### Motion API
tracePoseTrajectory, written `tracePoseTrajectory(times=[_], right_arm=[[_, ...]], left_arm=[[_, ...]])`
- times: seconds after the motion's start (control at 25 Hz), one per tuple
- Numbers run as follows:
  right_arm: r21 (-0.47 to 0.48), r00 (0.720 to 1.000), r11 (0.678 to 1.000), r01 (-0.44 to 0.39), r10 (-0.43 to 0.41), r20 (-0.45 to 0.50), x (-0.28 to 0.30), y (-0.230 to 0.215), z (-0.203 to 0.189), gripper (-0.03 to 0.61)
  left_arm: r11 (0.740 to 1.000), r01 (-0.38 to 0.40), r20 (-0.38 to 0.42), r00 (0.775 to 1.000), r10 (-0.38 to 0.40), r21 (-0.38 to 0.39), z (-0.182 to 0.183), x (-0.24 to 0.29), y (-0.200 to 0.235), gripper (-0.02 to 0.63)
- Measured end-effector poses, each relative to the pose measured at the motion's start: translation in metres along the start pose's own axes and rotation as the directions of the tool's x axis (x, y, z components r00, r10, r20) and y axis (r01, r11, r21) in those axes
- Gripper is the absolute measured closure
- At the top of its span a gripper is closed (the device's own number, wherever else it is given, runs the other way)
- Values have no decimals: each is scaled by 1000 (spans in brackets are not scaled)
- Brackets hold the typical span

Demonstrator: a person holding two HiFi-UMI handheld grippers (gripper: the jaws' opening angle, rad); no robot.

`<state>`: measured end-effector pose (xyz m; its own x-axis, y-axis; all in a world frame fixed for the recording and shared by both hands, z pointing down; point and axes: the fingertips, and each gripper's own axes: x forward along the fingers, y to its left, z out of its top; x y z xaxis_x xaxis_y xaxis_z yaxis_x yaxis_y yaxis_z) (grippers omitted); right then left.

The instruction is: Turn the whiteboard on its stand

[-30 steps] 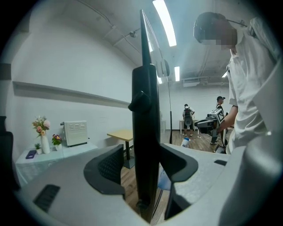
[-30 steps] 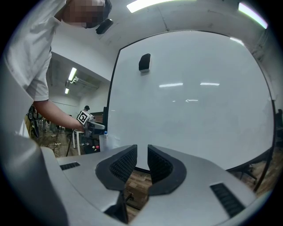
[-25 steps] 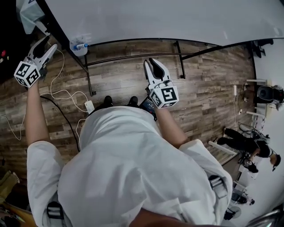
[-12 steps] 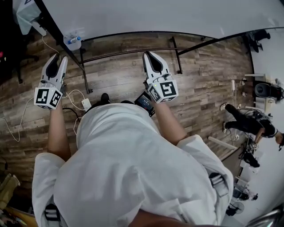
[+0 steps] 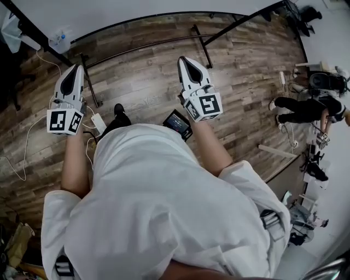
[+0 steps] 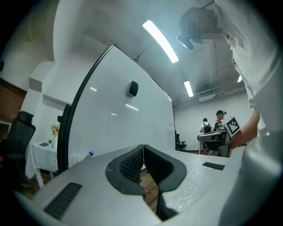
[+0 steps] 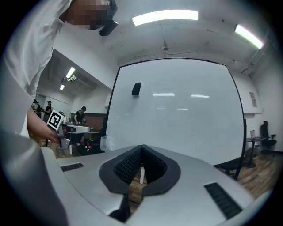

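Note:
The whiteboard [image 5: 136,11] stands ahead of me on its black stand [image 5: 142,46], filling the top of the head view. It also fills the left gripper view as a slanted whiteboard [image 6: 119,119] and the right gripper view as a broad whiteboard [image 7: 177,114]. A small black object [image 7: 136,88] sticks to its face. My left gripper [image 5: 73,70] hangs over the floor short of the board's left end, shut and empty. My right gripper [image 5: 186,60] is held near the middle, clear of the board, also shut on nothing. Both pairs of pads meet with nothing between them, in the left gripper [image 6: 143,148] and in the right gripper [image 7: 142,148].
A cup with a blue-capped item [image 5: 59,41] hangs at the board's left corner. White cables and an adapter [image 5: 98,123] lie on the wooden floor by my feet. People [image 5: 306,106] and equipment are at the right. A white-clothed table [image 6: 44,150] stands left of the board.
Both grippers have closed. The left one has come down and away from the board's left edge. The board has slid toward the top of the head view.

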<state>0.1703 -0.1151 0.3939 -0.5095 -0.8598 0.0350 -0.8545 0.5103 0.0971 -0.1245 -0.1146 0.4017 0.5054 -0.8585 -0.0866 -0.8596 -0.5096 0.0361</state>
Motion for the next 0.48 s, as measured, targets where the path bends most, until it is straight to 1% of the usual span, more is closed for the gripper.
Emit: tracePoseTrajectory(times=[0.08,0.24,0.36,0.48], right_arm=[[15,1000,1000,12,-12,-4,-32,-1,-6,581],[49,999,998,42,-41,-8,-86,7,-21,581],[64,999,997,50,-49,-13,-111,19,-28,581],[60,999,997,41,-40,-19,-133,36,-32,581]], left_arm=[[1000,1,-11,1000,-1,24,1,-1,-28,606],[999,-21,-19,1000,22,34,7,-26,-73,606],[997,-62,-46,997,64,44,1,-52,-91,606],[996,-78,-89,993,81,29,-13,-80,-104,606]])
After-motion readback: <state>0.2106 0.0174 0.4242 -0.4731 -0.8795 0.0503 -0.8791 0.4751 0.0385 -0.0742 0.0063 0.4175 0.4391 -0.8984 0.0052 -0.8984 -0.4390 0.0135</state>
